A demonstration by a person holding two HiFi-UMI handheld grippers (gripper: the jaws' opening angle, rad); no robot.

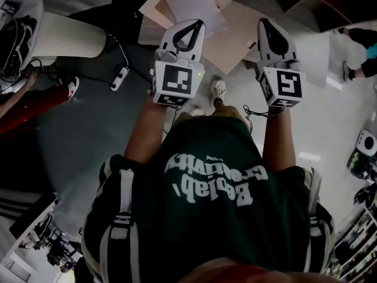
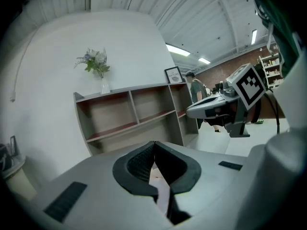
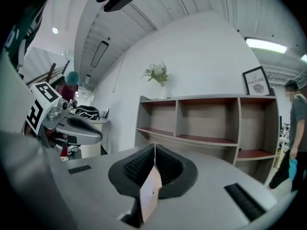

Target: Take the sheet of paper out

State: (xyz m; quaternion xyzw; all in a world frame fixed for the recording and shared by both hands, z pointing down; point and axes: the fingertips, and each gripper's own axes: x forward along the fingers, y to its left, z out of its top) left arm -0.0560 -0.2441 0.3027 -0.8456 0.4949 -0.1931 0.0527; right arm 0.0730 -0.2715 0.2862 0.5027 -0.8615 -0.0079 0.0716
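Note:
In the head view a pale pink envelope [image 1: 235,28] hangs in the air in front of me, with a white sheet of paper [image 1: 197,5] lying on it. My left gripper [image 1: 197,23] reaches onto its middle and my right gripper [image 1: 263,22] onto its right edge. In the left gripper view, the left gripper [image 2: 154,145] is shut, with a thin pink edge [image 2: 163,190] caught between its pads. The right gripper view shows my right gripper [image 3: 154,147] shut too, on a pink edge [image 3: 151,195] standing upright in its jaws. How the white sheet sits in the envelope is hidden.
A low open shelf unit [image 2: 134,119] [image 3: 206,123] stands against the white wall ahead, with a vase of flowers [image 2: 98,68] and a framed picture [image 3: 255,83] on top. A white ribbed cylinder [image 1: 65,37] and a power strip [image 1: 119,78] are at the left. A person [image 3: 297,128] stands at the right.

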